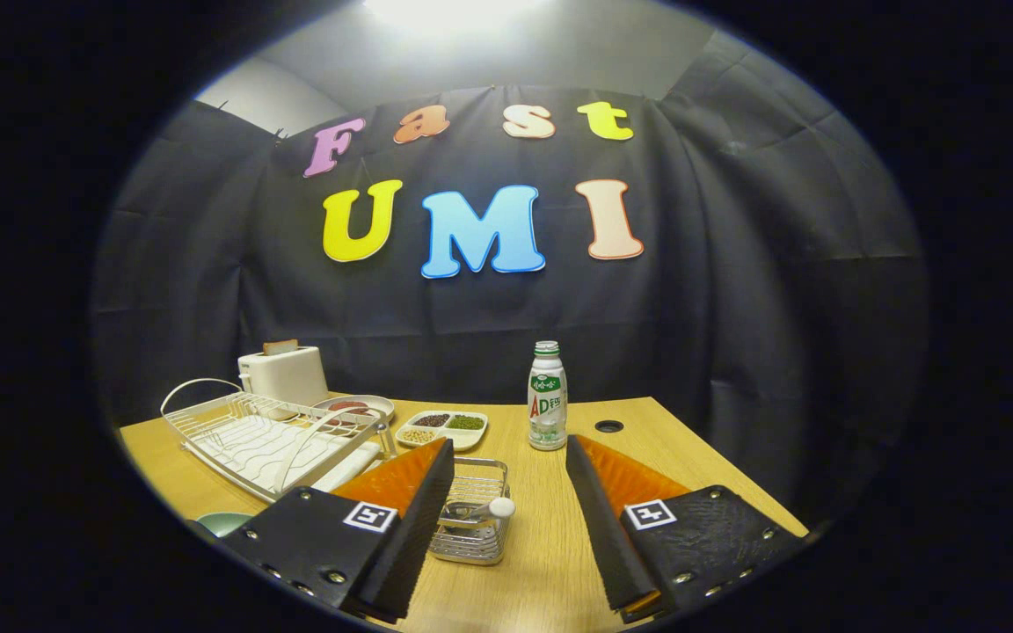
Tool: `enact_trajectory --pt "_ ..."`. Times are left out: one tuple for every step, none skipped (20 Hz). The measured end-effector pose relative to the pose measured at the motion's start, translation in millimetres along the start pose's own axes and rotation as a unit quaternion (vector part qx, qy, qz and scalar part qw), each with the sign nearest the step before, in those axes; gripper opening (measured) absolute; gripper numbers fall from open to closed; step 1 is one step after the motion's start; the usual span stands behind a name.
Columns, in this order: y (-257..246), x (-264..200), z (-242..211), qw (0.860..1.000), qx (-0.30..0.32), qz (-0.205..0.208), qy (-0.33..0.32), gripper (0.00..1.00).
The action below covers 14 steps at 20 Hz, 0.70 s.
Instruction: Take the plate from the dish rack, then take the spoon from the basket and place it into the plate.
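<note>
My gripper point(509, 447) is open above the wooden table point(550, 563), with nothing between its fingers. A small wire basket point(470, 543) stands between the fingers, close to the left one. A spoon point(482, 509) lies in it, its rounded handle end poking out over the rim. The white wire dish rack point(251, 435) sits beyond the left finger, with no plate standing in it that I can see. Behind the left finger's base, a pale green rounded rim point(223, 524) lies flat on the table; it looks like the plate, mostly hidden.
A white toaster point(285, 374) with a slice in it stands behind the rack. Beside it are a small dish of food point(355, 407) and a divided tray of beans point(442, 427). A drink bottle point(547, 397) stands just beyond the right fingertip, near a cable hole point(608, 426).
</note>
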State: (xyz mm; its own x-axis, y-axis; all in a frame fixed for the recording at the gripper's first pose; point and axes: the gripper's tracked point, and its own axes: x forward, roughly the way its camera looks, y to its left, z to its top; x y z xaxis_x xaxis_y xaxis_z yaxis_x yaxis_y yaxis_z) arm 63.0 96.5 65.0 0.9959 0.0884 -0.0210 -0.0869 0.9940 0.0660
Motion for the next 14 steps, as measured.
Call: enact_trajectory --pt "-1 4 -6 1.0 0.004 -0.004 0.007 0.74" --pt "0 9 -8 1.0 0.01 0.002 0.008 0.72" --pt "4 11 -13 1.0 0.017 0.01 0.013 0.58" --pt "6 11 -14 1.0 0.015 0.014 0.014 0.56" --pt "1 19 -13 1.0 0.017 0.01 0.004 0.38" --pt "6 16 -14 0.999 0.027 0.02 0.008 0.2" --pt "7 17 -15 0.999 0.037 0.019 0.014 0.23" --pt "9 16 -12 0.998 0.055 0.022 0.014 0.23" --pt "8 14 -14 0.997 0.067 0.022 0.023 0.12" --pt "8 15 -13 0.997 0.071 0.021 0.026 0.12" --pt "7 16 -8 0.997 0.074 0.016 0.024 0.08" --pt "6 19 -7 0.997 0.071 0.015 0.027 0.05" --pt "8 17 -1 0.997 0.071 0.018 0.026 0.05" --pt "10 16 5 0.997 0.07 0.018 0.024 0.05"
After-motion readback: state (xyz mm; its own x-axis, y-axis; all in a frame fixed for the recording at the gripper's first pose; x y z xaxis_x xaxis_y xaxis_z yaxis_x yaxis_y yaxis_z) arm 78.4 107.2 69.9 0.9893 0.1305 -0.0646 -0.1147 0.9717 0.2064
